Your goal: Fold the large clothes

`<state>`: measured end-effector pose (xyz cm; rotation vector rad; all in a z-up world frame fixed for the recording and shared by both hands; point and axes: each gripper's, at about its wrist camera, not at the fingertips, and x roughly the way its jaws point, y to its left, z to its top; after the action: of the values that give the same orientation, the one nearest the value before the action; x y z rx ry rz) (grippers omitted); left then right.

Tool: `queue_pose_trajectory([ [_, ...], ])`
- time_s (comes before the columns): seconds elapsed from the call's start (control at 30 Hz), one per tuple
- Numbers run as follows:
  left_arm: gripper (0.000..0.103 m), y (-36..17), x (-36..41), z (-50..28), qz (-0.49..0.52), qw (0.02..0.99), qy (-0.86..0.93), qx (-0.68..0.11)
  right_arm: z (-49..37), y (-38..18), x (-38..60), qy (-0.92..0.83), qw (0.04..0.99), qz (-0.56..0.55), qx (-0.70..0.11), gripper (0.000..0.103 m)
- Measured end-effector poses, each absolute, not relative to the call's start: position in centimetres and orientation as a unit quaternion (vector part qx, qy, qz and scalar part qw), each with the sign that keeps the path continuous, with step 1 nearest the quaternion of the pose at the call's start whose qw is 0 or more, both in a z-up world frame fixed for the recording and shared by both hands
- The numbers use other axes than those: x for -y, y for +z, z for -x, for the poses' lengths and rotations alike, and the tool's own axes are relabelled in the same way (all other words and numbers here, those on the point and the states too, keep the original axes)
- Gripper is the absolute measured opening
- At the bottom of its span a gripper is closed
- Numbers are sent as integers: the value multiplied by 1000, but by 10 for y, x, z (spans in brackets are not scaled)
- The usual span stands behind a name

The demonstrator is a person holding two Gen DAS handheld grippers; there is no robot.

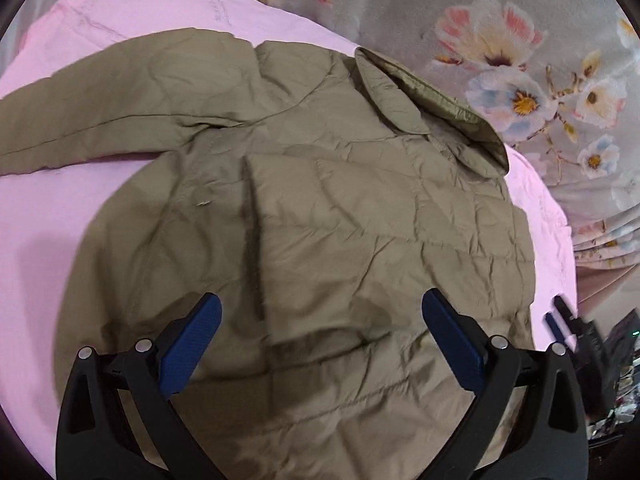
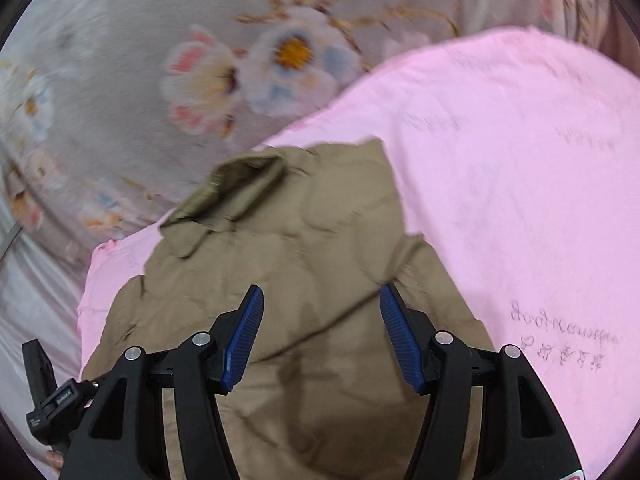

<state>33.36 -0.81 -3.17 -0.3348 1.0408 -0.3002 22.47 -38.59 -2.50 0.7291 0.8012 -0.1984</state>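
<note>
A khaki quilted jacket (image 1: 320,208) lies spread on a pink sheet (image 1: 48,216). Its collar (image 1: 432,108) is at the upper right, and one sleeve (image 1: 80,120) stretches out to the left. A folded-in panel lies across the body. My left gripper (image 1: 320,300) hovers over the jacket's lower part, open wide, nothing between its blue pads (image 1: 188,348). In the right wrist view, my right gripper (image 2: 321,292) stands open above the jacket (image 2: 304,240) near the collar (image 2: 232,192), with only loose fabric beneath the pads. The picture there is motion-blurred.
The pink sheet (image 2: 520,168) rests on a grey floral bedcover (image 1: 500,40) that surrounds it (image 2: 120,80). The other gripper's black body shows at the right edge (image 1: 564,316) and at the lower left (image 2: 44,392). Dark clutter sits beyond the bed's right side (image 1: 616,352).
</note>
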Motion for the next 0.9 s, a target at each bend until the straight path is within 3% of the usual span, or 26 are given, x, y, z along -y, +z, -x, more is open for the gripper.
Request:
queue_pose_trajectory([
  [0.07,95,-35,14,-345,156,843,-137,-495,-233,-43,398,-91,836,-374,-392,60],
  [0.13,70,-39,16,-353,155,841,-133,-501,-244,-53,406,-82,825,-396,-394,60],
  [0.17,51,-39,17,-356,147,841,-125,-505,-249,-55,409,-82,824,-402,-391,59],
  [0.2,31,-38,18,-361,136,845,-113,-505,-255,-56,410,-80,824,-405,-389,52],
  [0.23,22,-36,19,-365,128,848,-111,-502,-261,-54,410,-81,824,-404,-389,45],
  [0.27,14,-32,19,-369,123,852,-111,-496,-268,-53,410,-84,825,-401,-390,21],
  [0.3,12,-24,20,-372,118,860,-112,-484,-271,-48,410,-78,829,-402,-381,10],
  [0.43,11,21,23,-375,90,899,-119,-413,-264,1,391,-67,887,-344,-301,7],
  [0.53,10,37,23,-373,69,920,-107,-369,-266,6,378,-86,899,-297,-310,7],
  [0.77,11,-58,35,-381,-1,903,-67,-424,-280,-58,372,-129,859,-265,-418,7],
  [0.9,13,-62,33,-368,-4,912,-56,-406,-283,-59,365,-146,862,-228,-428,7],
])
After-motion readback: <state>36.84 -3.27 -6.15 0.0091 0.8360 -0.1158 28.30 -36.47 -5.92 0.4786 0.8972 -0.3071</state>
